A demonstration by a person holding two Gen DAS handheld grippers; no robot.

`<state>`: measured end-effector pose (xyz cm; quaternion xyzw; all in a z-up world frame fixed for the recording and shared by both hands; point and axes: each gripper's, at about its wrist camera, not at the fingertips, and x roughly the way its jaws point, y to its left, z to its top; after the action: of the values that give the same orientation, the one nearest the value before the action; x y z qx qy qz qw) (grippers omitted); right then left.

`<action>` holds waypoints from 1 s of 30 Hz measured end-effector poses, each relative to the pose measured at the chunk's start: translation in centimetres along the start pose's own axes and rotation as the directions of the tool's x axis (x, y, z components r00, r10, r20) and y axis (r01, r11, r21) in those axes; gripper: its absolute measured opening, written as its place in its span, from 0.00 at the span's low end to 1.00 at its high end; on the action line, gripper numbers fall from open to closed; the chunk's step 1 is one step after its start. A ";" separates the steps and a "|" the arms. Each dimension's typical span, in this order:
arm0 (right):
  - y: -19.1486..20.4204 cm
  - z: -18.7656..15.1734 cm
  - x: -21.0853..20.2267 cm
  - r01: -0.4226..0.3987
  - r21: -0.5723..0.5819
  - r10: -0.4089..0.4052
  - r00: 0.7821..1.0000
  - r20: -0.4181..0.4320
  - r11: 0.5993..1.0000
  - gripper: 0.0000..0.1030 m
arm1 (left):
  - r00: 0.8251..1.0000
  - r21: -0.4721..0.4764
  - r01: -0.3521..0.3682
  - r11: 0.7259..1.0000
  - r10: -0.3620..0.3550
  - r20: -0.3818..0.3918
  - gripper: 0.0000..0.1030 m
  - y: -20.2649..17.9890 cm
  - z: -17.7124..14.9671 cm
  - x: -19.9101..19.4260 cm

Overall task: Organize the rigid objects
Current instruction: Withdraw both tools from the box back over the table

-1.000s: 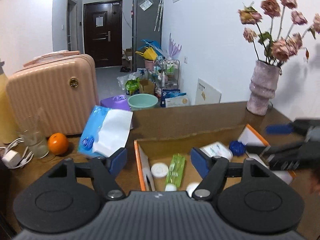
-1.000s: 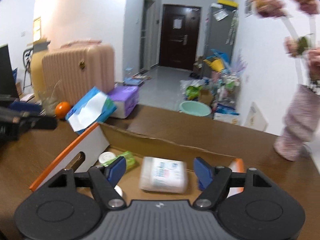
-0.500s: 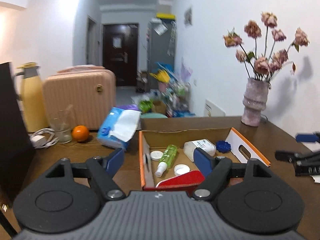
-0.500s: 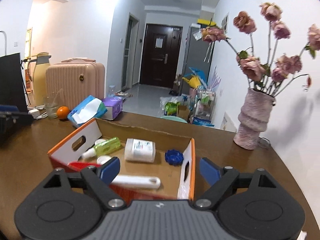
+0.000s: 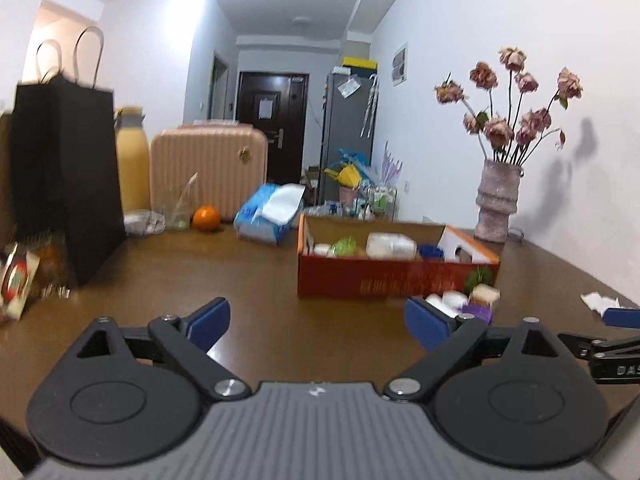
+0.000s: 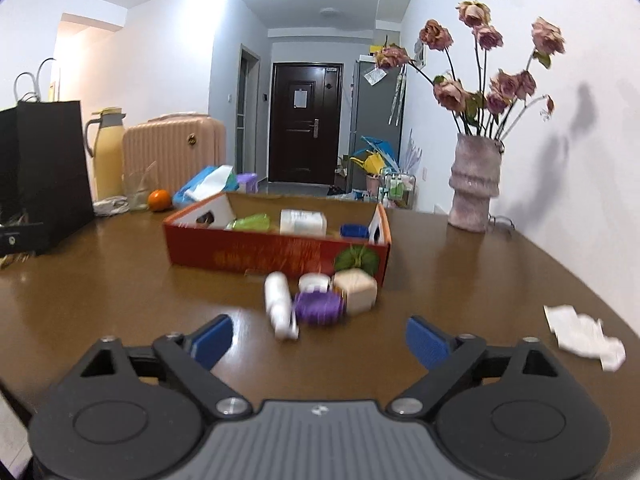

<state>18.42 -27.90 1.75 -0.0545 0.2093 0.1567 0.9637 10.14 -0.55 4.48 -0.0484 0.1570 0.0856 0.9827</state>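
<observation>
Left claw [image 5: 316, 318]: jaws wide apart and just been opening, nothing between them, low over the bare brown desk [image 5: 260, 280].
Right claw [image 6: 318, 342]: jaws spread wide, also just been opening, empty; the loose items lie a little beyond its tips.
Box [image 6: 276, 250]: open red cardboard box with orange-edged flaps, standing mid-desk; inside show a green bottle [image 6: 250, 222], a white container [image 6: 302, 222] and a blue cap [image 6: 354, 231].
Loose items: a white bottle [image 6: 280, 308] lying on its side, a purple spool [image 6: 318, 307], a small white jar [image 6: 314, 281] and a cream block [image 6: 356, 291], clustered on the desk just in front of the box's near wall.
Left side of desk: black paper bag [image 5: 64, 176], yellow flask [image 5: 130, 160], pink suitcase [image 5: 208, 172], an orange [image 5: 206, 218], blue tissue pack [image 5: 268, 212].
Right side: vase [image 6: 474, 186] of dried roses near the wall; crumpled white paper [image 6: 584, 334] by the desk edge.
Sharpness: both views slightly blurred.
</observation>
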 end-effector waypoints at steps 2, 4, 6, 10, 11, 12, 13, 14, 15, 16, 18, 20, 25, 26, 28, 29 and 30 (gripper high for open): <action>-0.2 -0.7 -0.1 0.024 0.007 -0.024 0.999 -0.025 1.000 0.94 | 0.999 0.015 -0.025 1.000 0.026 -0.028 0.94 0.0 -1.0 0.4; -0.4 -0.9 -0.1 0.048 0.009 -0.048 0.998 -0.032 0.999 0.94 | 0.998 0.022 -0.033 0.999 0.034 -0.056 0.94 0.0 -1.5 1.0; -0.5 -0.9 -0.3 0.068 0.024 -0.067 0.998 -0.017 0.997 0.94 | 0.996 0.006 -0.018 1.000 0.019 -0.085 0.94 0.0 -2.0 1.4; -0.3 -1.3 0.1 0.051 0.032 -0.050 0.998 -0.028 0.998 0.94 | 0.991 0.012 0.022 1.000 -0.020 -0.131 0.94 -0.5 -2.8 2.0; -0.2 -1.4 0.2 0.053 0.027 -0.052 0.998 -0.032 0.998 0.94 | 0.991 0.024 0.029 0.999 -0.025 -0.133 0.94 -0.6 -2.9 2.0; -0.2 -1.4 0.4 0.056 0.028 -0.055 0.998 -0.030 0.998 0.94 | 0.990 0.032 0.034 0.999 -0.030 -0.135 0.94 -0.8 -3.1 2.0; -0.2 -1.4 0.6 0.054 0.034 -0.053 0.998 -0.030 0.998 0.94 | 0.990 0.038 0.043 0.998 -0.038 -0.139 0.94 -0.8 -3.3 2.0; -0.2 -1.5 0.9 0.049 0.040 -0.048 0.998 -0.033 0.998 0.94 | 0.988 0.043 0.055 0.998 -0.048 -0.148 0.94 -0.9 -3.4 2.1; -0.2 -1.6 1.1 0.046 0.045 -0.044 0.998 -0.037 0.998 0.94 | 0.986 0.044 0.065 0.997 -0.057 -0.159 0.94 -0.9 -3.4 2.3; -0.2 -1.6 1.4 0.045 0.048 -0.043 0.998 -0.040 0.998 0.94 | 0.983 0.044 0.076 0.996 -0.068 -0.172 0.94 -1.0 -3.3 2.5; -0.4 -1.8 2.2 0.045 0.051 -0.042 0.998 -0.051 0.998 0.94 | 0.974 0.043 0.109 0.993 -0.099 -0.202 0.94 -1.4 -3.2 3.2; -0.9 -1.9 3.1 0.051 0.060 -0.046 0.996 -0.072 0.997 0.93 | 0.967 0.049 0.133 0.990 -0.118 -0.227 0.94 -2.1 -3.1 4.2; -2.5 -1.8 5.2 0.068 0.095 -0.059 0.993 -0.100 0.993 0.90 | 0.945 0.081 0.208 0.975 -0.179 -0.273 0.94 -4.6 -2.7 7.3; -2.8 -1.7 5.7 0.071 0.101 -0.060 0.993 -0.106 0.992 0.87 | 0.942 0.085 0.217 0.973 -0.185 -0.281 0.94 -5.2 -2.5 8.3; -3.5 -1.4 6.6 0.069 0.109 -0.057 0.992 -0.110 0.992 0.86 | 0.935 0.080 0.237 0.968 -0.205 -0.288 0.94 -6.3 -2.0 10.1; -3.8 -1.2 7.0 0.068 0.111 -0.056 0.992 -0.113 0.991 0.86 | 0.933 0.074 0.242 0.967 -0.211 -0.292 0.94 -6.9 -1.7 11.2; -4.1 -1.1 7.3 0.067 0.113 -0.054 0.992 -0.115 0.991 0.84 | 0.931 0.066 0.247 0.967 -0.218 -0.294 0.94 -7.5 -1.4 12.2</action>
<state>25.65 -29.92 -2.19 -0.0133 0.2698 0.1117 0.9563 22.56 -6.19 -0.21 -0.0282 0.2938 -0.0474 0.9543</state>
